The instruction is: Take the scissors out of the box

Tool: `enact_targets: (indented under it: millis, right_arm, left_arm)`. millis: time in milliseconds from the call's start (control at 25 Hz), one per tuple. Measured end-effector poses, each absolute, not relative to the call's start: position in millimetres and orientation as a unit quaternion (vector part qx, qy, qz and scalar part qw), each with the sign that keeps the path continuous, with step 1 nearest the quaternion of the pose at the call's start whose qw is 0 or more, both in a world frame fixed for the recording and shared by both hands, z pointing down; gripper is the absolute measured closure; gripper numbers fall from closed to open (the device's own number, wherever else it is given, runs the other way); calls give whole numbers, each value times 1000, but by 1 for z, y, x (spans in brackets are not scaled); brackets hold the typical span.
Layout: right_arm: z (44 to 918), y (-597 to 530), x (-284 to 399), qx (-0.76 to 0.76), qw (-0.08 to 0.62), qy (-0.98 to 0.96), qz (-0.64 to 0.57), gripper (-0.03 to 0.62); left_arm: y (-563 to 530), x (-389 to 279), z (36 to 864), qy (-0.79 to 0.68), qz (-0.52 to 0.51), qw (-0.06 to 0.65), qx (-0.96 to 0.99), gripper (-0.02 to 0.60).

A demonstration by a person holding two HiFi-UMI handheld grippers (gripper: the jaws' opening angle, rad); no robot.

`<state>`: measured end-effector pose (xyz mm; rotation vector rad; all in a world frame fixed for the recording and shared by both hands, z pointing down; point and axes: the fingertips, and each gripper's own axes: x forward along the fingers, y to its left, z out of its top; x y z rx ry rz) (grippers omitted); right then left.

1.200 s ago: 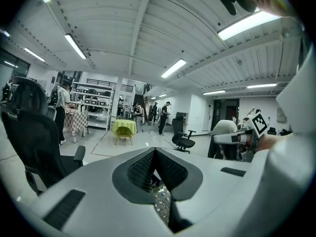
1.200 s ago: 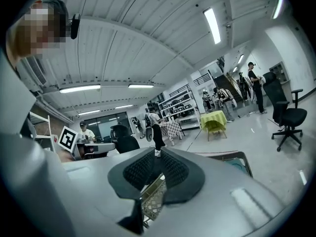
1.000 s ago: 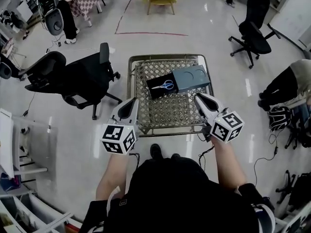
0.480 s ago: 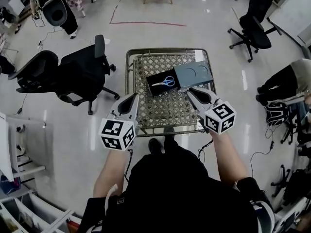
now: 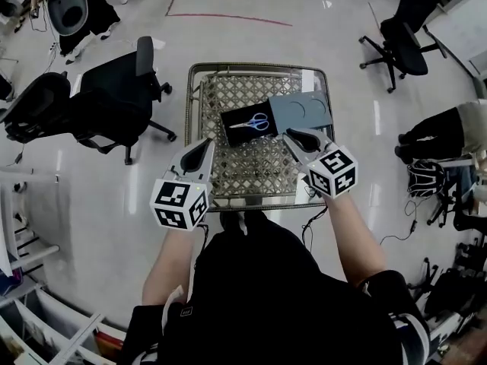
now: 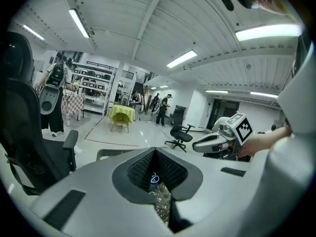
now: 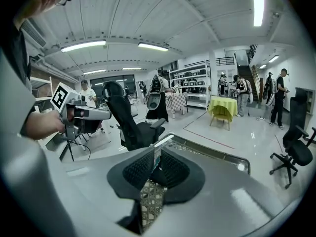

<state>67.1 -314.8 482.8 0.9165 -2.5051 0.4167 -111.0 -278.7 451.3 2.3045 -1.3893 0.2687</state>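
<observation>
Blue-handled scissors lie in an open black box on the wicker-topped table. The box's grey sleeve sits against its right side. My right gripper hovers just in front of the sleeve. Its jaws are opening a slit, with nothing between them. My left gripper hangs over the table's near left edge, short of the box, with its jaws together and empty. In the left gripper view the scissors show beyond the jaws.
A black office chair stands close to the table's left side, and another chair is at the far right. A seated person and floor cables are to the right. My feet are under the table's near edge.
Both grippers have moved forward and down toward the table. The right one has come in over the near right part of the top, close to the box.
</observation>
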Motion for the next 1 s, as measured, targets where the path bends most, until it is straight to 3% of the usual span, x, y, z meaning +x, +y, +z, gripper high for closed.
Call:
enact_targets:
  millis: [280, 1000]
  right_arm:
    - [523, -338, 54, 302, 262, -904, 149, 539]
    - [643, -382, 38, 157, 478, -864, 40, 490]
  left_arm:
    - [-284, -107, 487, -499, 113, 249, 822, 581]
    - [-298, -94, 528, -486, 142, 290, 812, 581]
